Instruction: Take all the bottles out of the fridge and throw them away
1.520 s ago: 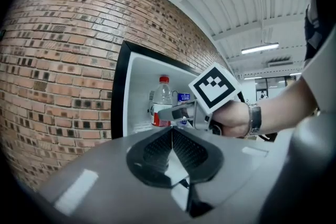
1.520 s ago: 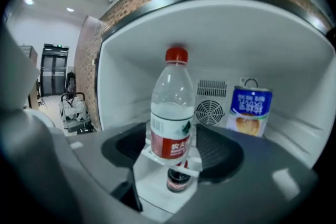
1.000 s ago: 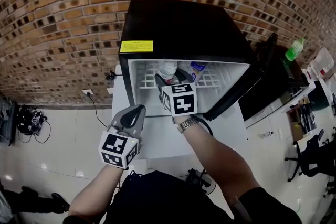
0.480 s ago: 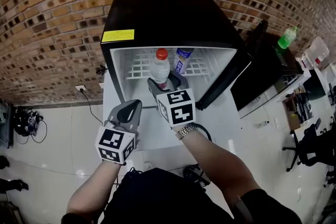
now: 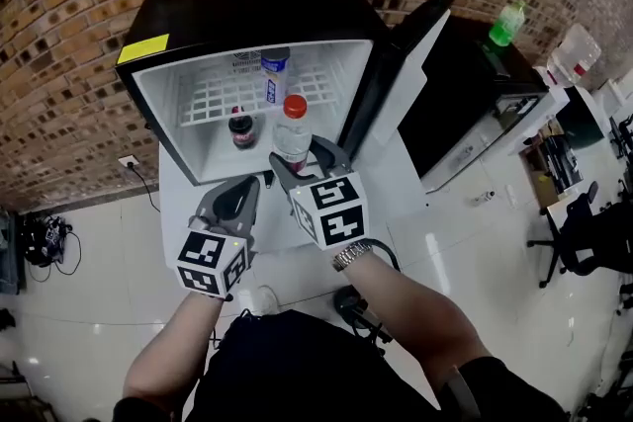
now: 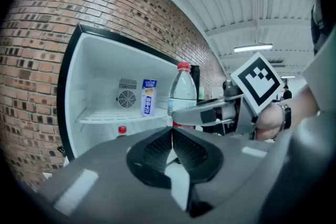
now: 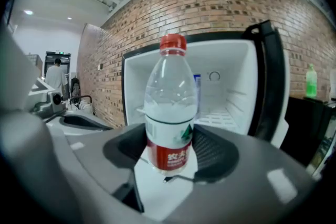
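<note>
Between your right gripper's [image 5: 305, 163] jaws, which just squeezed in, the bottle [image 5: 292, 133] stands upright; beside it, your left gripper [image 5: 243, 194] points forward, jaws together.

R gripper [image 5: 299, 160] out front on a stretched arm, jaws just nipped in a bit, clamped on bottle [image 5: 293, 126]. L gripper [image 5: 244, 191] just beside it, jaws together, empty.

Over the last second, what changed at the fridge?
The right claw, its jaws just closing on the water bottle, drew it out of the fridge. The left claw stayed shut and empty. The blue-white drink stayed on the shelf.
</note>
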Demonstrator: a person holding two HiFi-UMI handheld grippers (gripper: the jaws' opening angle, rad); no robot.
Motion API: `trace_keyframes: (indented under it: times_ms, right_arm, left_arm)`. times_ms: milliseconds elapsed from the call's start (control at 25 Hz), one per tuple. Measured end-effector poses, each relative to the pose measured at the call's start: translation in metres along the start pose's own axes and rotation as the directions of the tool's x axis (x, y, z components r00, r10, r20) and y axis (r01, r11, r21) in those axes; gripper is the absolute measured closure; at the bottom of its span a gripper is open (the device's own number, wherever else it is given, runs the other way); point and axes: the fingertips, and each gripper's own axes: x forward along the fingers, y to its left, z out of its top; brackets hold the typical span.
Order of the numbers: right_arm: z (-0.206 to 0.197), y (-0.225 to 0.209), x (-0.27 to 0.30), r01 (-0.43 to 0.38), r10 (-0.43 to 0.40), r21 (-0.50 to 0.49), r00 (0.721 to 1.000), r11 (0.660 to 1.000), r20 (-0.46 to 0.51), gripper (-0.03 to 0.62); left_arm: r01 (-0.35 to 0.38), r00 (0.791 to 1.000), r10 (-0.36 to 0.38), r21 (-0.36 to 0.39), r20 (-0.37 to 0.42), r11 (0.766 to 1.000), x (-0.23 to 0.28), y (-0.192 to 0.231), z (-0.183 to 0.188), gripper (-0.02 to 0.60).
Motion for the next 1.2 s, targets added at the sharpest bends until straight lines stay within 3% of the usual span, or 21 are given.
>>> trace_keyframes:
  times_ms: [320,760,1000,1200]
  right_arm:
    - [-0.054,-0.041,-0.092,0.055,-0.054,0.042,0.998,0.998,-0.03,0.326]
    - [-0.149,-0.058,-0.229,0.121,-0.107,0.137,0.989,0.983,-0.107,0.327]
    - [-0.206,-0.073,-0.269,0.181,-0.145,0.203,0.973,0.962,-0.181,0.329]
    - [-0.259,-0.08,-0.292,0.241,-0.175,0.259,0.952,0.935,-0.251,0.328]
  left_arm:
    - [0.074,0.996,-0.073,0.021,-0.055,0.997,0.018,-0.096,-0.024,0.578]
    - [0.186,0.973,-0.176,0.052,-0.149,0.981,0.005,-0.239,-0.067,0.578]
    - [0.266,0.939,-0.246,0.055,-0.239,0.962,0.02,-0.287,-0.106,0.578]
    - [0.338,0.895,-0.308,0.041,-0.323,0.94,0.03,-0.317,-0.149,0.578]
